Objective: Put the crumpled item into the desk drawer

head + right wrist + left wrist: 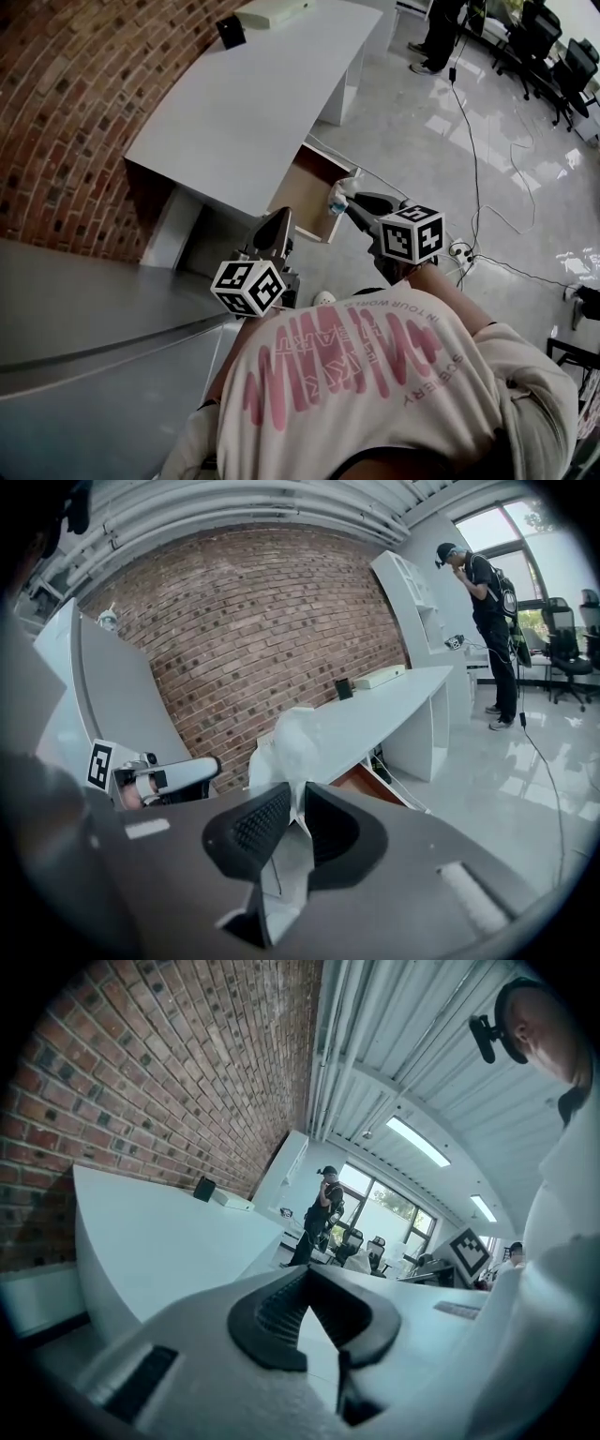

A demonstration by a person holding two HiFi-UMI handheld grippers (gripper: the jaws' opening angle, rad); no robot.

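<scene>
While the right hand-held gripper (296,792) is clamped on the crumpled item (286,747), its pads pinch only a lower fold of that white wad. Most of the item stands loose beyond the jaw tips. Just ahead of and below this hand-held gripper the drawer (309,180) is pulled out from under the table (253,94), its brown inside bare. In the head view the item shows by the drawer's front edge; whether it is over the inside yet I cannot tell.

The likely trouble, as I judge it, is that thin hold. If the loose part brushes the drawer front or the table's edge above, the fold could pull out and the item fall to the floor. Letting go short of the opening would do the same.

Just beside it, on its left, the left hand-held gripper (307,1276) has its jaw tips together with nothing between them. It is close enough to crowd the approach.

Farther ahead, at the table's far end, sit a small black box (344,688) and a flat white device (380,678). Well apart, a standing person (487,621) is by the office chairs (553,47). Cables (478,178) trail across the floor to the right, and a brick wall (262,621) runs behind the table. Nothing lies between the item and the drawer.
</scene>
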